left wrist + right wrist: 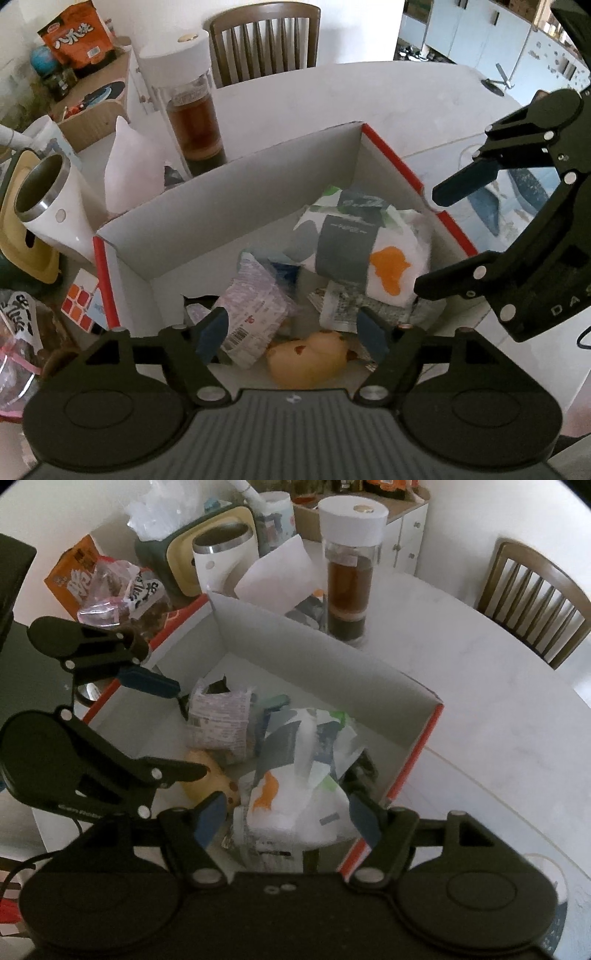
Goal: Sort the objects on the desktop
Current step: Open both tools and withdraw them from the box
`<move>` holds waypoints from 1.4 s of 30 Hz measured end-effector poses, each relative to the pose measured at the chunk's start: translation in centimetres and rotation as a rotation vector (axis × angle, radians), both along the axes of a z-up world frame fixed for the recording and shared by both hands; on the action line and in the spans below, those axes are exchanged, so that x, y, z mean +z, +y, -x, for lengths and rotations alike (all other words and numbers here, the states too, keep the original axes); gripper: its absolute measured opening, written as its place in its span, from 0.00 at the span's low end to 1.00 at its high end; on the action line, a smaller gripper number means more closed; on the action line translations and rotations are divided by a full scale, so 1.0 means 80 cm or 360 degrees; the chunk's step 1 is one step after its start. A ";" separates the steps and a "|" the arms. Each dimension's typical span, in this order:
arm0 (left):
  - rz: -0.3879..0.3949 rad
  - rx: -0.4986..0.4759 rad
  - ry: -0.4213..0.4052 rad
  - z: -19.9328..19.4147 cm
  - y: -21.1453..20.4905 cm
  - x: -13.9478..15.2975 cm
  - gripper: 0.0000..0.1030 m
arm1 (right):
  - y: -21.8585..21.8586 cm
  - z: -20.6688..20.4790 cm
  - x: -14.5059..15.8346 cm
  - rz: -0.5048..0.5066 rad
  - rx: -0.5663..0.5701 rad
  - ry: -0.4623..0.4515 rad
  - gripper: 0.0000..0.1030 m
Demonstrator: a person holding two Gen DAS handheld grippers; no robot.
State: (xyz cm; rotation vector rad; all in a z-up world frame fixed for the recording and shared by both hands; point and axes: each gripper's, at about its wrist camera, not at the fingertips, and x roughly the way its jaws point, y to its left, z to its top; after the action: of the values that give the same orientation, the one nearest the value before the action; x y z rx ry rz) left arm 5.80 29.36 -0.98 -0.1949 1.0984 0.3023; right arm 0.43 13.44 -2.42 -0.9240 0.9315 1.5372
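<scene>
Two open grippers hover over a red-edged cardboard box point(236, 192) of sorted items on a white tabletop point(424, 96).

At nine o'clock in the left wrist view stand a steel-rimmed white tumbler point(48, 199) and a Rubik's cube point(79, 299); at twelve, a tea bottle point(192, 110) and a wooden chair point(264, 40). The box holds a printed tissue pack point(369, 243), a wrapped snack packet point(251, 314) and a yellow plush toy point(308, 360). The left gripper point(291, 334) is spread wide and holds nothing; the right gripper point(286, 818) is also wide and empty. Only the left view shows cabinets at two o'clock; only the right view shows an orange snack box point(75, 572) at ten.
</scene>
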 end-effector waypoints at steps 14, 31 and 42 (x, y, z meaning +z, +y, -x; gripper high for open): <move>-0.0010 0.0106 -0.0111 0.010 -0.030 0.025 0.99 | -0.048 -0.006 0.027 -0.0099 -0.0037 0.0039 0.73; -0.0015 0.0288 -0.0318 0.041 -0.083 0.053 1.00 | -0.120 -0.011 0.054 -0.0296 -0.0059 0.0024 0.74; -0.0089 0.0358 -0.0389 0.060 -0.123 0.060 1.00 | -0.158 -0.012 0.060 -0.0409 -0.0102 -0.0010 0.74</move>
State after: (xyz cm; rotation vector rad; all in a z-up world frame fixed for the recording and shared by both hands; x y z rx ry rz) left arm 0.97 19.52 3.82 -0.2984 0.8259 0.4963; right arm 1.36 0.83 2.41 -0.7082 0.7313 1.5555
